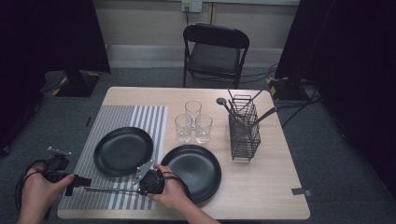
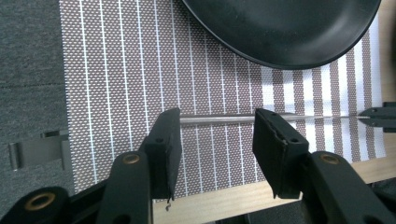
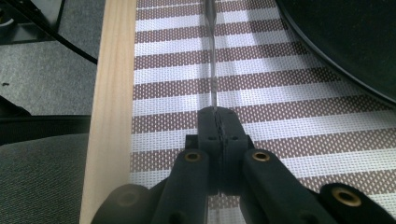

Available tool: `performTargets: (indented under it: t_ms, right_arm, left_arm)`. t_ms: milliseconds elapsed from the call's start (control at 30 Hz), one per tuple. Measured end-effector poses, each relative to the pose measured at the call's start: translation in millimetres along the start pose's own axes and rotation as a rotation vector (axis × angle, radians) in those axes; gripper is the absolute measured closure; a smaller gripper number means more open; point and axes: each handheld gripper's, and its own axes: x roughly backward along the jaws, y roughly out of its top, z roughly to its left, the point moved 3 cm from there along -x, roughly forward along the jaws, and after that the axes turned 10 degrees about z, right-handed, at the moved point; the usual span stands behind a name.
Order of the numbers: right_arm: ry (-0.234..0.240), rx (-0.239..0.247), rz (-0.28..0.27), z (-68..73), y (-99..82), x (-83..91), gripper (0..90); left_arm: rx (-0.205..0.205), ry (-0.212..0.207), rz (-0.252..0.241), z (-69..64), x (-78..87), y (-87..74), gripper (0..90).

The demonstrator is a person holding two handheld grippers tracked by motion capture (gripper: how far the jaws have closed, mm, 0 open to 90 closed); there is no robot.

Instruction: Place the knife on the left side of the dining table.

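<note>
Nearest me, my right tongs [image 3: 218,112] are clamped shut on one end of a thin silver metal utensil [image 2: 219,119] lying along the near strip of the grey-and-white striped woven placemat [image 1: 119,116]. My left tongs [image 2: 217,135] stand apart around its handle with the pads off it. The piece seems laid below the black round plate [image 1: 123,150] on the mat, so I judge the setting barely begun: beyond stand a second black plate [image 1: 196,170], three clear glass tumblers [image 1: 193,123] and the black wire caddy [image 1: 244,130] of cutlery on the pale wooden surface [image 1: 271,186].
</note>
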Motion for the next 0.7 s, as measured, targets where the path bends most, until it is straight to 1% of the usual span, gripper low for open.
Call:
performTargets:
  t_ms: [33,67,200,233,267,333,367,400,433,533,700]
  right_arm:
    - [0.000,-0.001,0.001,-0.3,0.0,-0.3,90.0]
    - [0.003,-0.001,0.004,-0.2,0.1,-0.5,90.0]
    - [0.006,-0.011,0.017,-0.3,-0.2,-1.8,89.8]
    - [0.017,-0.017,0.019,0.4,-0.4,-2.7,89.7]
    - [0.014,-0.013,0.024,0.7,-0.7,-3.2,89.7]
    - [0.014,-0.011,0.031,0.8,-1.3,-4.5,89.6]
    - [0.015,-0.012,0.035,1.0,-1.4,-4.9,89.5]
    - [0.013,-0.010,0.038,1.3,-1.2,-5.0,89.5]
    - [0.011,-0.005,0.034,1.2,-1.0,-5.3,89.5]
    - [0.004,-0.008,0.045,1.3,-0.8,-4.9,89.0]
    - [0.000,-0.011,0.051,1.7,-0.4,-4.5,85.7]
  left_arm:
    - [-0.003,0.000,-0.004,-0.3,0.1,0.3,51.1]
    - [-0.009,-0.010,-0.004,-0.8,0.4,0.5,50.8]
    - [-0.011,-0.005,-0.015,-2.3,0.7,1.4,47.5]
    - [-0.017,-0.006,-0.015,-2.6,0.7,1.5,46.7]
    - [-0.017,0.002,-0.015,-3.0,1.0,1.5,46.2]
    - [-0.028,-0.007,-0.016,-3.4,0.7,1.9,45.2]
    - [-0.030,-0.002,-0.015,-4.1,0.8,2.0,44.6]
    - [-0.033,-0.006,-0.015,-4.7,0.8,2.2,44.8]
    - [-0.034,-0.003,-0.016,-5.3,1.0,2.3,44.7]
    - [-0.042,-0.006,-0.016,-7.5,1.8,2.7,43.6]
    - [-0.051,-0.002,-0.023,-10.2,2.3,3.3,42.7]
